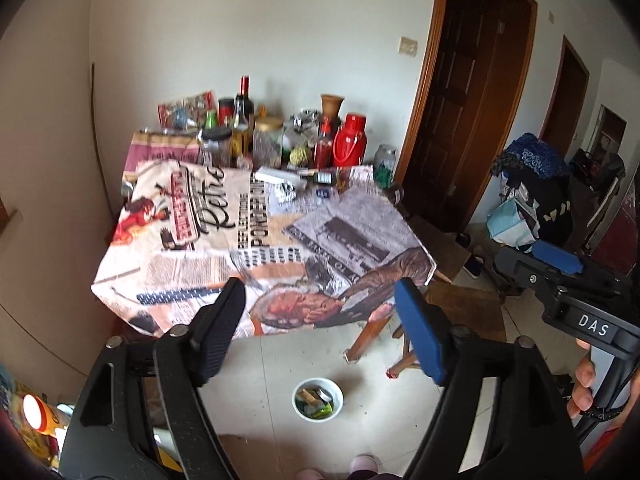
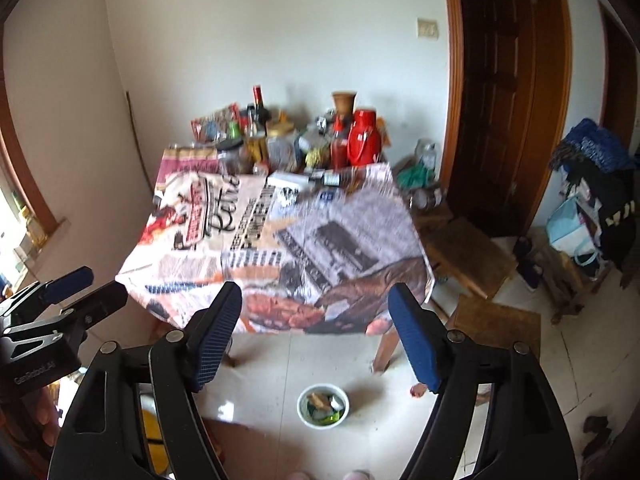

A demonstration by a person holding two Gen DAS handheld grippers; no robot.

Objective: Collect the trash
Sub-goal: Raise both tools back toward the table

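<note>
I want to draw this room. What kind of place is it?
Probably a lived-in room at home where people eat. A table wears a newspaper-print cloth, with bottles and jars and a red flask crowded at its far edge. A white bowl of scraps sits on the tiled floor, near dark wooden doors.

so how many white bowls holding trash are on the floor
1. A round white bowl holding wrappers sits on the tiled floor in front of the table draped with a newspaper-print cloth. The space under the table is hidden, so another could be there.
</note>
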